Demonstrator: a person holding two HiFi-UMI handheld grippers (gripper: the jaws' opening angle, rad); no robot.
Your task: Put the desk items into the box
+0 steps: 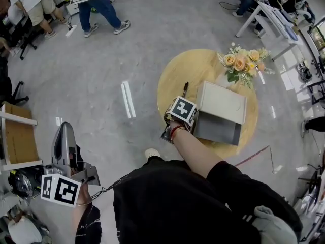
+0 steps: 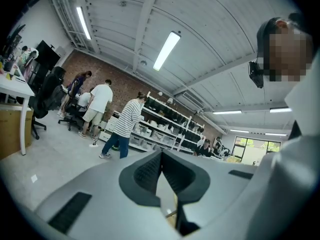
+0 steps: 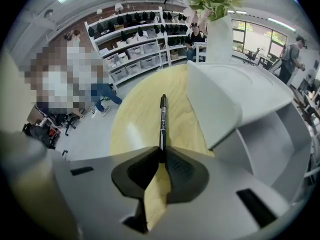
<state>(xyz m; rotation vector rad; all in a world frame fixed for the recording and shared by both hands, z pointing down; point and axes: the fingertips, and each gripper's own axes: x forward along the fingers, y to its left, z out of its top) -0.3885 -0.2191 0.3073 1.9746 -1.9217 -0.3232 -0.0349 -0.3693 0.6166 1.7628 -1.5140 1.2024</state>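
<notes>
Our right gripper (image 3: 161, 157) clamps its jaws on the pen (image 3: 162, 116) on the counter (image 3: 132, 129) beside the box (image 3: 265, 139); our left gripper (image 2: 161, 158) is clenched, empty.

The table (image 1: 176, 80) looks smooth pale wood, the box (image 1: 222, 101) matt white, the pen (image 3: 162, 119) glossy black plastic.
</notes>
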